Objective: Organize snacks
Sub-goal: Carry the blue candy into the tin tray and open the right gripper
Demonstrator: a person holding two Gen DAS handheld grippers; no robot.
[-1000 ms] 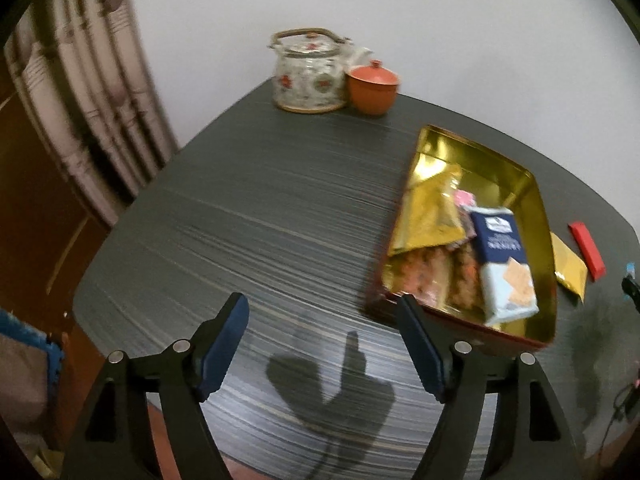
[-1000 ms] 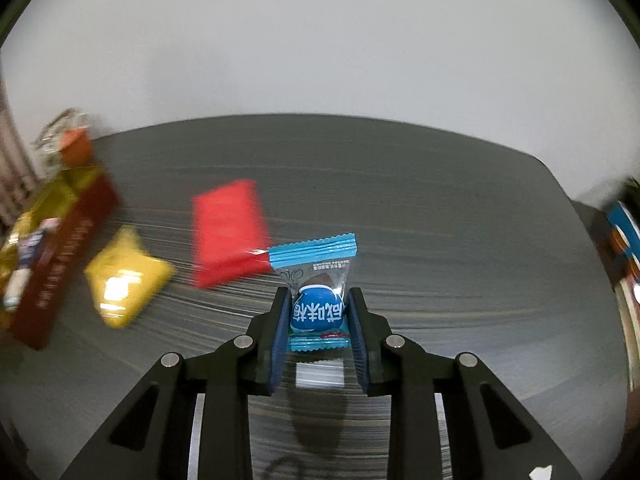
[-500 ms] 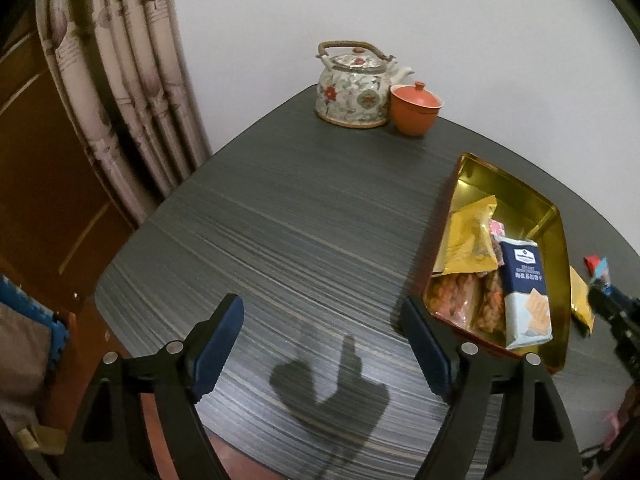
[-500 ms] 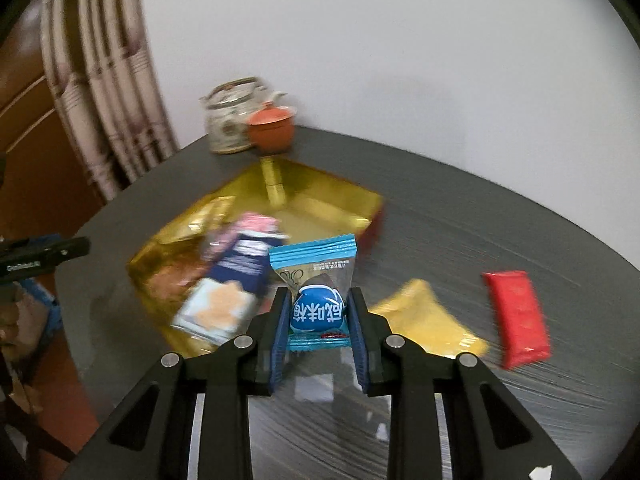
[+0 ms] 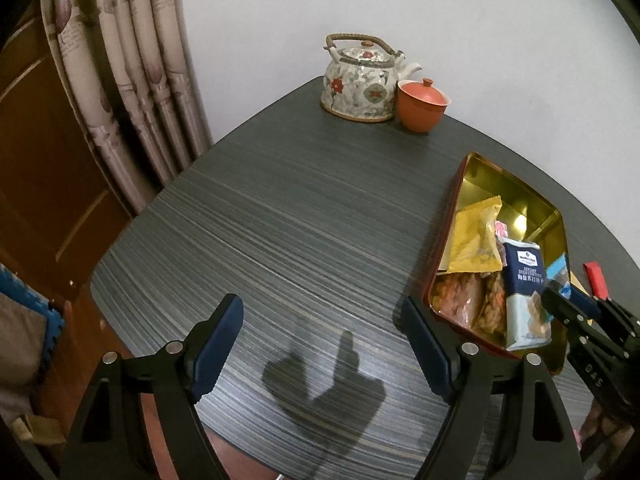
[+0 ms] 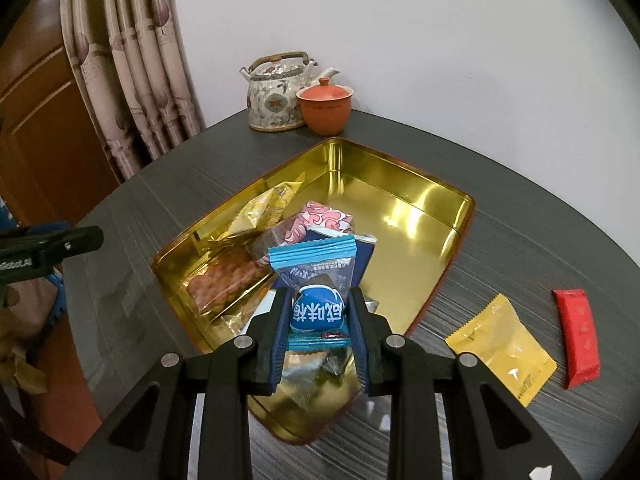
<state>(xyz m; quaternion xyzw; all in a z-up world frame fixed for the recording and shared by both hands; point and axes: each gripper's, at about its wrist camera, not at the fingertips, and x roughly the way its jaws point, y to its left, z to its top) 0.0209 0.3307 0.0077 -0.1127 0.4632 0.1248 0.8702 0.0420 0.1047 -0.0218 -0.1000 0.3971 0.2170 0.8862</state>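
Left wrist view: the left gripper point(image 5: 322, 344) is hovering wide and empty over the dark striped table point(image 5: 280, 220), the gold-lined rectangular tin point(image 5: 516, 196) lying just beside its right finger. Right wrist view: the right gripper point(image 6: 319, 328) is clamping narrow on the blue-wrapped candy packet point(image 6: 316, 292), poised above the tin's crowded near end, where packets are piling. The release is probably best made low, over the bare gold floor beyond; a yellow sachet point(image 6: 502, 344) and red bar point(image 6: 578, 336) are waiting on the table outside.

White Chinese characters on blue candy packet point(image 6: 317, 312); others illegible.
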